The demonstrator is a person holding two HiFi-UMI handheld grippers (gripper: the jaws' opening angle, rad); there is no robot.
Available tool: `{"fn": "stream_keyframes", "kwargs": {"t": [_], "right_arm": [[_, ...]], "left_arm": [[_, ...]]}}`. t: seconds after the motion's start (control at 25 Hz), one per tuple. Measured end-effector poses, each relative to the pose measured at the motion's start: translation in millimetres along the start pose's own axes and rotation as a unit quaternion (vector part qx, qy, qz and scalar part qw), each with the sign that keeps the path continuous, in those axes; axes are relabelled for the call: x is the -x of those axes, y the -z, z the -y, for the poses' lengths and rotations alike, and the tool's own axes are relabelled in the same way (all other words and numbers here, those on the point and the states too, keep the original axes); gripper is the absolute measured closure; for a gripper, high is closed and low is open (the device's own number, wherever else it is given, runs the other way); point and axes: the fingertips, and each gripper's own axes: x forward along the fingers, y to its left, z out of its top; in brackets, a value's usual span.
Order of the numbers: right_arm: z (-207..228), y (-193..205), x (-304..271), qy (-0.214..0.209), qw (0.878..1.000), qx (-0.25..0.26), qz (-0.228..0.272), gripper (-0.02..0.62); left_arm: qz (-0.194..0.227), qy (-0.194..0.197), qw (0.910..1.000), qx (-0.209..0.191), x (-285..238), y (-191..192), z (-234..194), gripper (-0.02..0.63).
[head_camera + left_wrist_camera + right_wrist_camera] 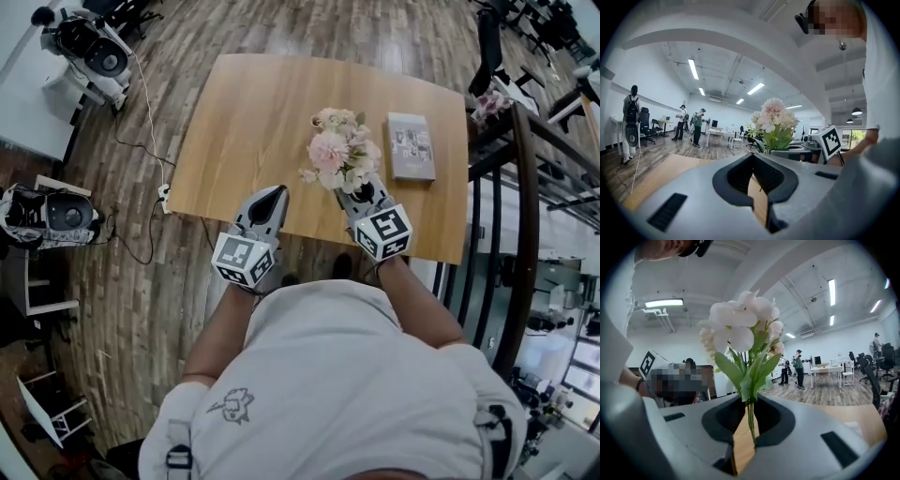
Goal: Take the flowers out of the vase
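Flowers [740, 329]: a bunch of pale pink and cream blooms, soft rounded petals, broad green leaves, thin green stems. The right gripper [750, 420], with a smooth grey plastic shell and dark ribbed pads, is clamped on the stems and holds the bunch upright above the table [253, 122], close to its near edge. The left gripper [755, 183] has the same build, sits over that near edge left of the bunch, its jaws a narrow slit apart with nothing in them. Each carries a white cube with black square markers [384, 232]. The table is light brown wood with a smooth matte top and rounded corners. On it, toward its right end, lies a flat grey rectangle, probably a book [411, 146]; its cover print is too small to read. Around the table there is a grey-brown plank floor [122, 281], with a white cable [141, 103] trailing to the left and a dark metal railing [525, 187] to the right. It is an open office room with white walls and strip ceiling lights [693, 68]. Far beyond the table are white desks [719, 133] and standing people [697, 125]. The person's pale shirt has a small line-drawn emblem [232, 405], no legible text.
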Motion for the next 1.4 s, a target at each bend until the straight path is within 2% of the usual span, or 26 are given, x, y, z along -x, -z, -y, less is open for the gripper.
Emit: {"fn": "stream_keyframes", "kwargs": {"t": [0.4,0.68,0.96,1.12,1.4], "right_arm": [[-74.8,7.9,12.6,0.041,0.999,-0.013,0.005,0.536],[-142.3,0.2,42.4,0.048,0.999,-0.007,0.006,0.537],[-114.2,1.6,89.0,0.021,1.000,-0.001,0.010,0.537],[-112.0,9.2,125.2,0.008,1.000,0.000,0.008,0.537],[-116.5,26.1,186.1,-0.008,1.000,-0.009,0.006,0.537]], "left_arm": [[-0.003,0.062,0.9981,-0.002,55.5,8.7,-16.1,0.601],[0.009,0.081,0.9967,0.001,116.8,4.4,-8.5,0.601],[0.022,0.070,0.9973,-0.002,95.1,14.6,34.7,0.601],[0.037,0.041,0.9984,-0.002,103.8,19.8,66.3,0.601],[0.037,0.007,0.9993,-0.002,120.4,35.5,111.3,0.601]]}}
